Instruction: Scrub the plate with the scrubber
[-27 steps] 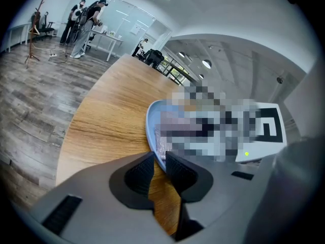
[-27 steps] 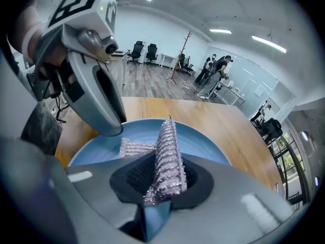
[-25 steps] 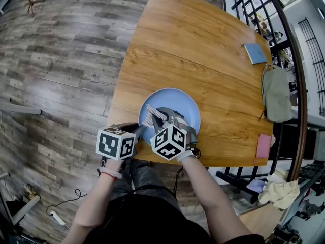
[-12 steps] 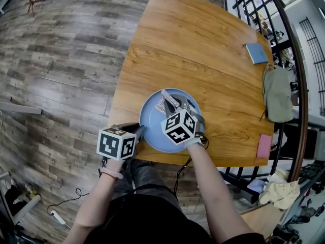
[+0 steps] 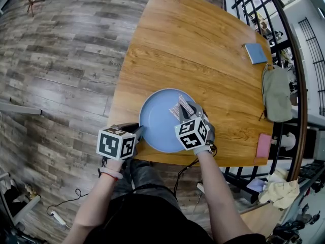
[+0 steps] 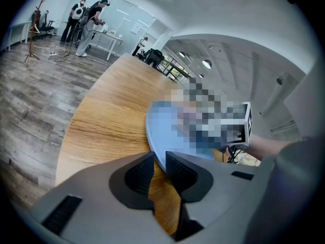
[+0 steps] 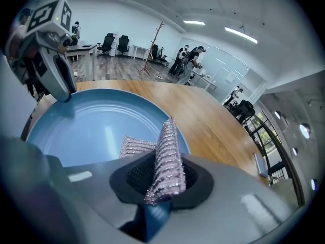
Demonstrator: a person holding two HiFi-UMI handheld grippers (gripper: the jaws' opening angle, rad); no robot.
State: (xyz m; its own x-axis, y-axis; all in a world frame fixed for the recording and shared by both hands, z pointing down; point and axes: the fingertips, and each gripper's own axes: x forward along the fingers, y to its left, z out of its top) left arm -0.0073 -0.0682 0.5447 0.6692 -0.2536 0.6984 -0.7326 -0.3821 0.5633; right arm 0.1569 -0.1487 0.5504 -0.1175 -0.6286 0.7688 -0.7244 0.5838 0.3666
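Starting nearest the person, what has the left gripper (image 6: 159,164) got?

The near left rim of the plate (image 5: 157,121). Its jaws are drawn close, with only a narrow slot between them. The plate's edge runs into that slot and is pinched there. The gripper comes in over the table's near edge, angled downward.

And the right gripper (image 7: 161,179)?

Clamped on the scrubber (image 7: 167,156). The silvery mesh is folded and stands up between the two pads, and a loose flap spills out toward the plate's middle.

Where does the scrubber sit on the plate?

On the right side in the head view, just inside the rim. Its lower end is down at the blue surface, but I cannot tell how hard it presses. The two grippers are apart, one at each side of the plate.

Where is the plate itself?

Flat on the wooden table (image 5: 203,50), close to the near edge, right in front of the person.

Anything farther off?

A pink card (image 5: 263,145) lies at the table's near right corner. Farther along that right edge rests a grey bag (image 5: 277,93). Beyond the bag lies a small blue square pad (image 5: 255,53). A dark curved railing (image 5: 300,85) runs past the right edge, and plank floor (image 5: 61,60) spreads to the left of the table.
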